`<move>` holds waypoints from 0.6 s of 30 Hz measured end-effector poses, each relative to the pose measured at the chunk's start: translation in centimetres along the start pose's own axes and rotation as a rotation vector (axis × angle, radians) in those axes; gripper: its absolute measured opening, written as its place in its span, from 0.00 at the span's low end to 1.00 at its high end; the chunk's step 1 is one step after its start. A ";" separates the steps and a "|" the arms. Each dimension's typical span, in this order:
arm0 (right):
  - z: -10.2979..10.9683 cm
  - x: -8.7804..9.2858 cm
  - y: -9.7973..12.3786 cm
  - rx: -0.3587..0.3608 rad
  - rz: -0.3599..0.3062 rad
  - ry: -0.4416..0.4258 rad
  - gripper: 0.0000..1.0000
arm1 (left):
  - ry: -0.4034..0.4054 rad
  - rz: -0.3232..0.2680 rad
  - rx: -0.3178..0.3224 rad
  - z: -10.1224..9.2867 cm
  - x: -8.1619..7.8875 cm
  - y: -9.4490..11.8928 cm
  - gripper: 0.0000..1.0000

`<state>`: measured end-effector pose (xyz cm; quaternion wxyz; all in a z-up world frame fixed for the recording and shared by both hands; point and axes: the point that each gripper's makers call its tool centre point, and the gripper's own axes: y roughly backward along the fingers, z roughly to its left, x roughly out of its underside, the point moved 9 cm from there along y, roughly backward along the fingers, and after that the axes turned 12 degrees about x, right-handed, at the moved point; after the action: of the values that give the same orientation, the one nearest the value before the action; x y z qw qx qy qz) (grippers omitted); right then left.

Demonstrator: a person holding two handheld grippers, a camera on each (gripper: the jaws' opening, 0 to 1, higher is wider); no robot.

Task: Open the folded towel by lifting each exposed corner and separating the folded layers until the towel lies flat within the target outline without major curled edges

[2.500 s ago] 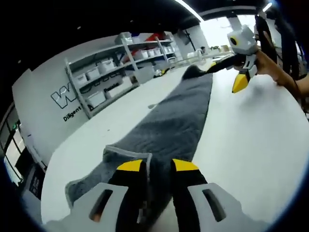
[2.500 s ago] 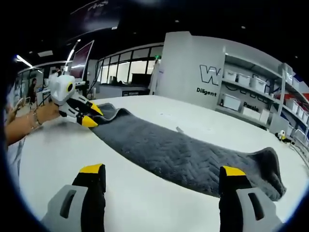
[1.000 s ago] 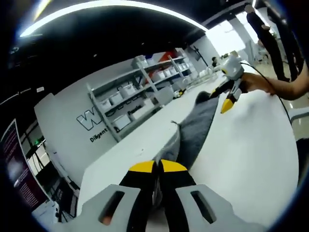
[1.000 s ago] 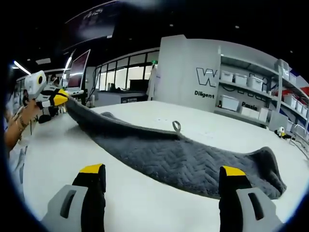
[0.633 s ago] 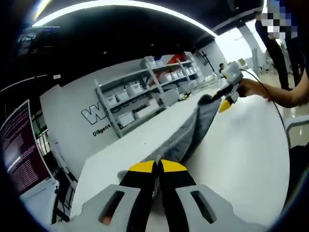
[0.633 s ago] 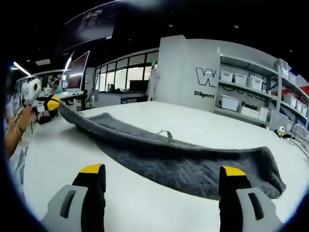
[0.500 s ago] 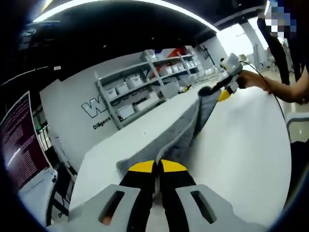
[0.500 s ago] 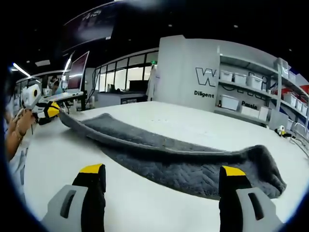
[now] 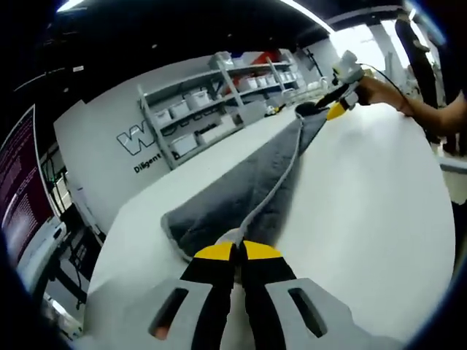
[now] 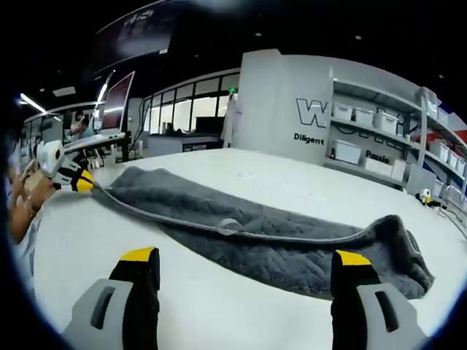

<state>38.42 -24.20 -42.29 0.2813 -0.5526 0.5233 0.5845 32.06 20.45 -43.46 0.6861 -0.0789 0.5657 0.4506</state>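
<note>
A long grey towel (image 10: 277, 244) is seen stretched across the white table (image 10: 219, 306), its upper layer partly turned over so that a pale hemmed edge runs along its length. One near corner is pinched in the left claw (image 9: 238, 251), whose yellow-tipped jaws are pressed together on the cloth, while the right claw (image 10: 244, 262) is held spread wide above the table, just short of the towel and apart from it. Shelving (image 9: 219, 95) with white bins is seen along the wall beyond the table.
</note>
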 end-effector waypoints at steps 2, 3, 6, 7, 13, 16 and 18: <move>0.1 0.2 -0.3 -0.004 0.019 0.014 0.99 | 0.011 -0.007 -0.002 0.1 0.1 0.0 0.03; 0.1 0.2 -0.4 -0.003 0.021 0.019 0.99 | 0.013 -0.008 -0.002 0.2 0.1 0.0 0.03; -0.8 0.1 -0.3 -0.006 0.021 0.019 0.99 | -0.001 0.009 -0.012 0.3 0.4 0.0 0.03; -1.2 0.0 -0.1 0.000 0.010 0.025 0.98 | -0.005 0.017 -0.017 0.4 0.5 0.0 0.03; -5.2 -1.2 0.4 0.070 -0.018 0.059 0.89 | 0.018 0.014 -0.036 1.1 1.0 0.4 0.03; -7.4 -1.6 0.8 0.127 -0.016 0.081 0.85 | 0.028 0.004 -0.051 1.6 1.1 0.7 0.03; -8.5 -1.6 0.5 0.143 0.001 0.092 0.85 | 0.032 0.001 -0.057 1.9 1.1 0.9 0.03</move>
<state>41.33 -31.81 -39.26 0.2954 -0.5571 0.5763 0.5200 32.71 22.71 -43.43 0.6743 -0.1050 0.5636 0.4656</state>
